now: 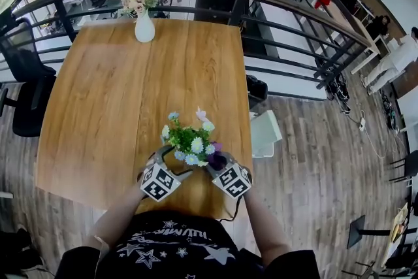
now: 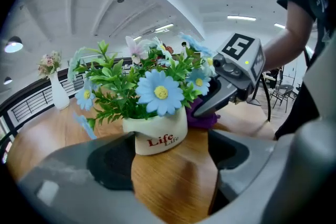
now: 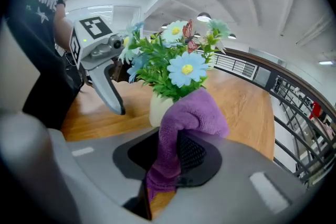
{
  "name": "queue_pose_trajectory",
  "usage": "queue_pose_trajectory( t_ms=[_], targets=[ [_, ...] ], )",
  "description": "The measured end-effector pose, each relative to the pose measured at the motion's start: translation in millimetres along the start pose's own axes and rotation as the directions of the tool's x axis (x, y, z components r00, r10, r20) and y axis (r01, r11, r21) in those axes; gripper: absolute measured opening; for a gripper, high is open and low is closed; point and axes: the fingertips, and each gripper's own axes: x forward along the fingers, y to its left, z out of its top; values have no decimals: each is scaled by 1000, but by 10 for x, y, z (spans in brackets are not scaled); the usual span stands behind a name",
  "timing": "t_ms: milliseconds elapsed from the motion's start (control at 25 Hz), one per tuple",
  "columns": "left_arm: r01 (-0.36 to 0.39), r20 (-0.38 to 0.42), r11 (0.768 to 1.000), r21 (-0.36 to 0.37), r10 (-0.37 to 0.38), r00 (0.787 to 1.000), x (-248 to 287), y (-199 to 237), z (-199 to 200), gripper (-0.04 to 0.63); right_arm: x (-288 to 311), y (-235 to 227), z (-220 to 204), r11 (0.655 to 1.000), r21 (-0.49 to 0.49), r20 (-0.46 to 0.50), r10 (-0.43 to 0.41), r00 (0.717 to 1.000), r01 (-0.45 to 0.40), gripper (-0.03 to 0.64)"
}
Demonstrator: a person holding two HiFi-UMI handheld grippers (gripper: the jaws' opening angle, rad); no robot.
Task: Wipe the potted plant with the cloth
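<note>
The potted plant (image 1: 191, 140), with blue and white flowers, stands near the front edge of the wooden table (image 1: 117, 108). Its white pot (image 2: 160, 136), printed "Life", sits just ahead of my left gripper (image 2: 168, 153). That gripper's jaws stand wide open: the pot's left side is at the left jaw and a gap shows at the right. My right gripper (image 3: 170, 157) is shut on a purple cloth (image 3: 181, 123). The cloth's bunched top lies against the pot (image 3: 156, 110), below the leaves. In the head view both grippers (image 1: 173, 163) (image 1: 219, 163) flank the plant, and the cloth (image 1: 216, 159) shows at its right.
A white vase of flowers (image 1: 144, 28) stands at the table's far edge, by a curved black railing (image 1: 274, 29). A black office chair (image 1: 26, 88) is left of the table. A white seat (image 1: 264, 134) is at its right edge. The person's torso is close behind the grippers.
</note>
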Motion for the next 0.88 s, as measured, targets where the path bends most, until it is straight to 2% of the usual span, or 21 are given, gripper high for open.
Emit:
queue_pose_trajectory(
  t_ms=[360, 520, 760, 880],
  targets=[
    [78, -1, 996, 32, -78, 997, 19, -315, 60, 449, 17, -353, -39, 989, 76, -7, -128, 992, 129, 86],
    [107, 1, 992, 60, -107, 994, 28, -402, 79, 449, -9, -447, -30, 985, 77, -9, -154, 988, 154, 86],
    [89, -3, 993, 83, -89, 996, -11, -296, 27, 449, 11, -443, -15, 984, 80, -7, -159, 987, 159, 86],
    [79, -17, 995, 60, -78, 997, -58, -185, -51, 449, 10, -437, -13, 984, 80, -8, -157, 988, 157, 86]
  ],
)
